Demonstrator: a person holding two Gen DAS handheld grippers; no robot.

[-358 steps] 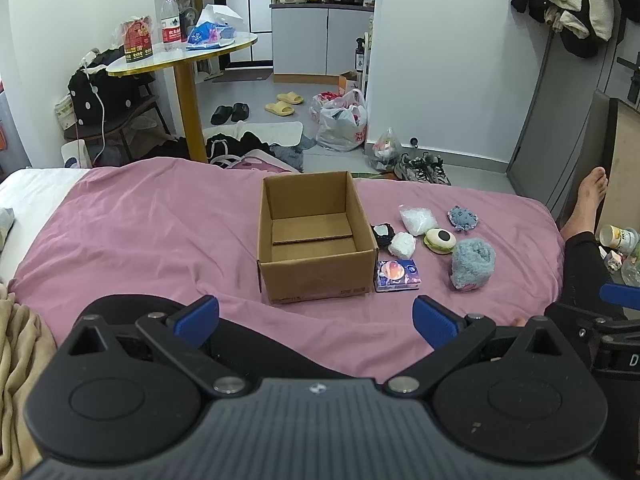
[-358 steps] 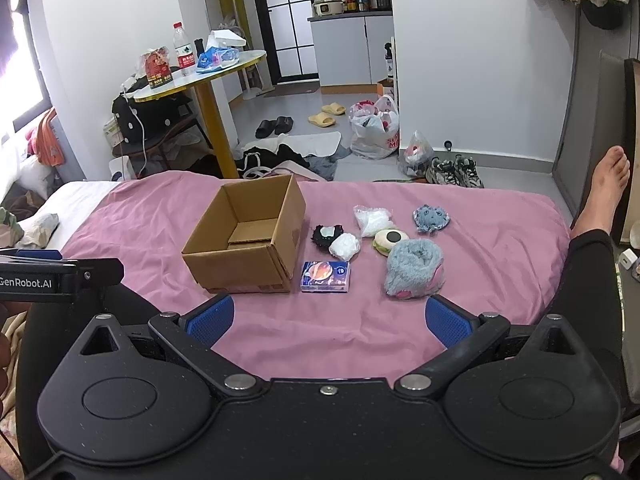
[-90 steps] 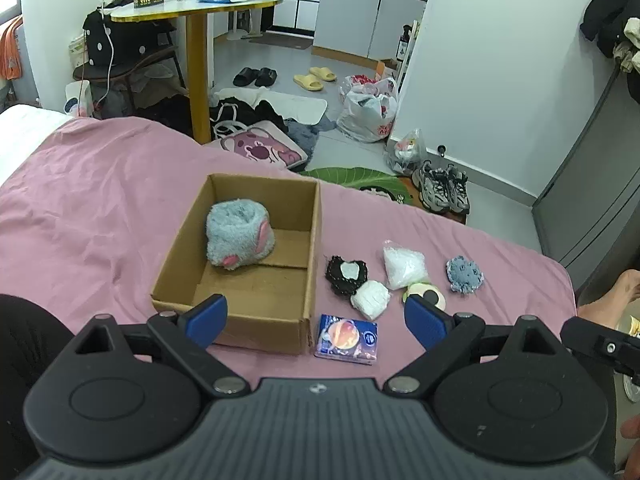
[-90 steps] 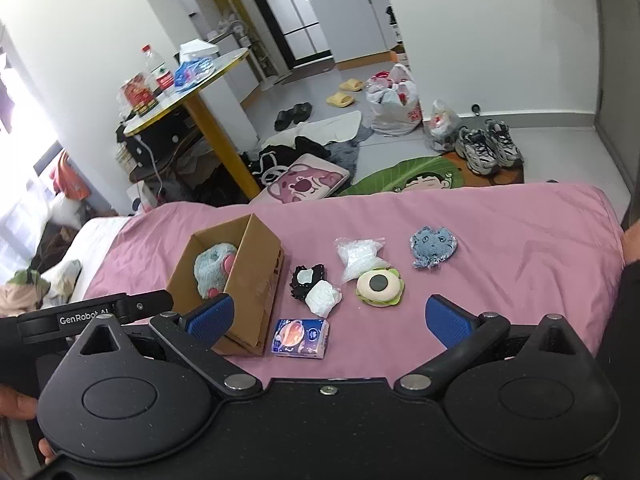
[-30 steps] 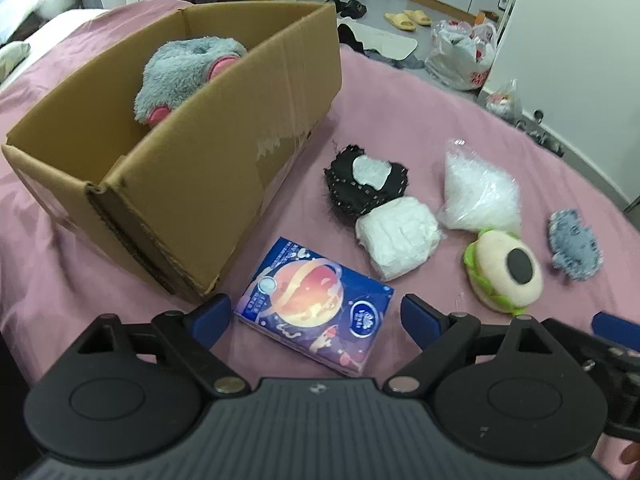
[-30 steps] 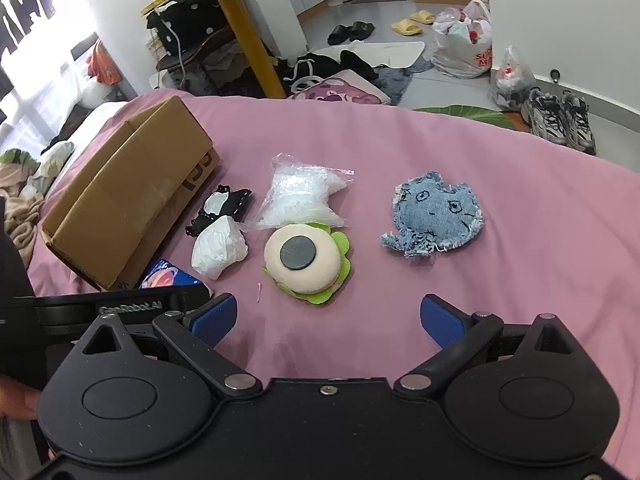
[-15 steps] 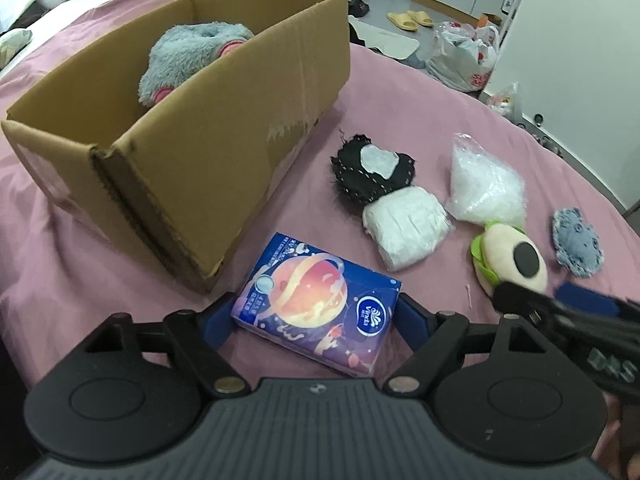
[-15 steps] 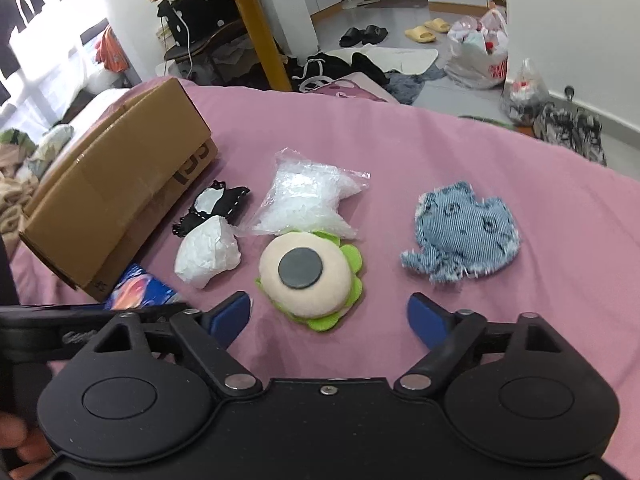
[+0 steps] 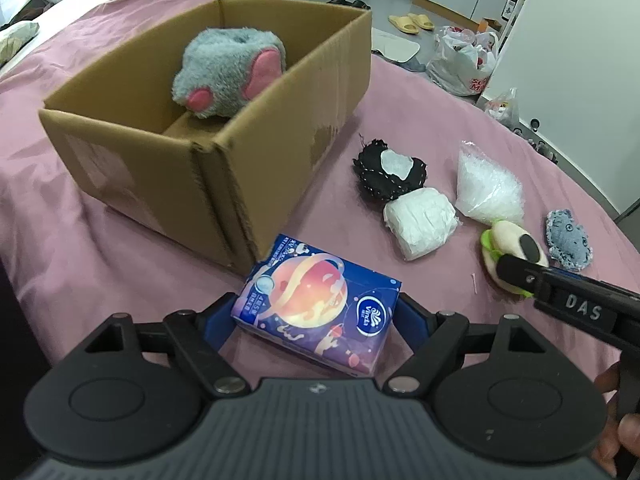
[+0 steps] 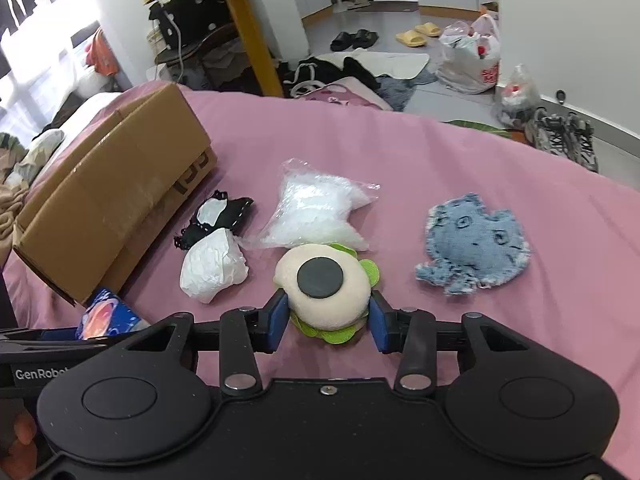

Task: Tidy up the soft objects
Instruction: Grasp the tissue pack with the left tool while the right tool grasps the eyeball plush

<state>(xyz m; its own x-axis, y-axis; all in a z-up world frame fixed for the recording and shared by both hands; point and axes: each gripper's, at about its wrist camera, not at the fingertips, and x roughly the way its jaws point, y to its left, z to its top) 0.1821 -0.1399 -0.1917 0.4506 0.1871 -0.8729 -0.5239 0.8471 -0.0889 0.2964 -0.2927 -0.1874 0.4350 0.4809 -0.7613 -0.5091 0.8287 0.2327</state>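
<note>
Left gripper (image 9: pixel 316 322) is sitting low on the pink bedsheet (image 9: pixel 100 248), its blue pads closed in against both short ends of the Vinda tissue pack (image 9: pixel 318 304), so it is gripping the pack, which is lying just off the near corner of the cardboard box (image 9: pixel 224 168). Right gripper (image 10: pixel 328 320) is clamping the cream-and-green round plush with the black disc (image 10: pixel 322 286), pads pressing on its left and right sides, plush resting on the sheet. Grey plush with pink patches (image 9: pixel 230 74) is sitting inside the box against the far wall. Between box and round plush: black fabric patch with a white centre (image 9: pixel 388 170), and a white wrapped bundle (image 9: pixel 420 220) touching its near edge. Clear bag of white filling (image 10: pixel 316 210) is lying just behind the round plush, touching it. Blue denim cat-shaped patch (image 10: pixel 474 244) is lying flat to the right, apart from the rest. The person's fingers (image 9: pixel 616 428) are showing at the right edge of the left view.
</note>
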